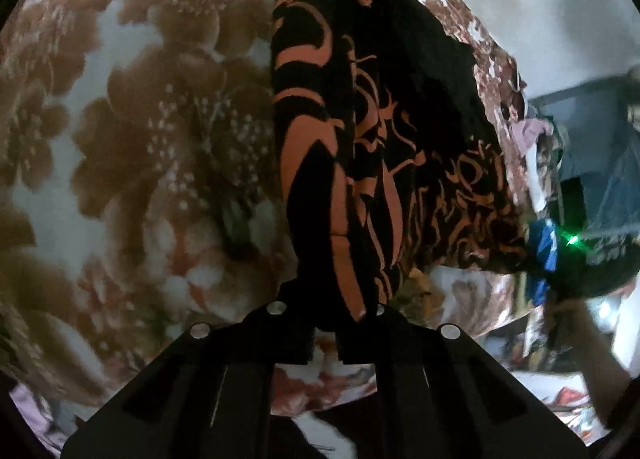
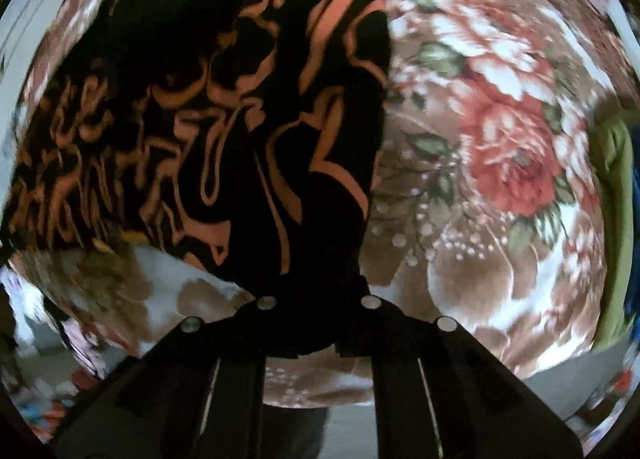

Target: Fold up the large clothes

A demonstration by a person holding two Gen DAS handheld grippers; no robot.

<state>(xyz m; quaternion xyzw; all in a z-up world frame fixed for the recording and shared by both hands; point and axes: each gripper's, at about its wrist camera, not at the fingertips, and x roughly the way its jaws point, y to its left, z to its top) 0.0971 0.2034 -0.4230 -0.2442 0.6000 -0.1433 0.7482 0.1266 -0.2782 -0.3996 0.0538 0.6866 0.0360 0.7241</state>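
Black-orange garment (image 1: 344, 163) over floral bedspread (image 1: 132, 131)

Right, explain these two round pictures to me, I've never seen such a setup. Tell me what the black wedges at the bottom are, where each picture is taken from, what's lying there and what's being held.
No robot here: a person holds a two-finger gripper in each hand, and each gripper carries a wide-angle camera looking forward along its fingers. That is why both pictures are round and bent.

The black wedges are the grippers' fingers. One picture looks out from the left gripper, the other from the right gripper.

Underneath lies a floral bedspread, brown and white with red roses. On it is a black garment with an orange pattern.

Both grippers are shut on an edge of that garment, which runs up from each into the picture. In the left view, at the right edge, you can glimpse the other gripper, with a green light.
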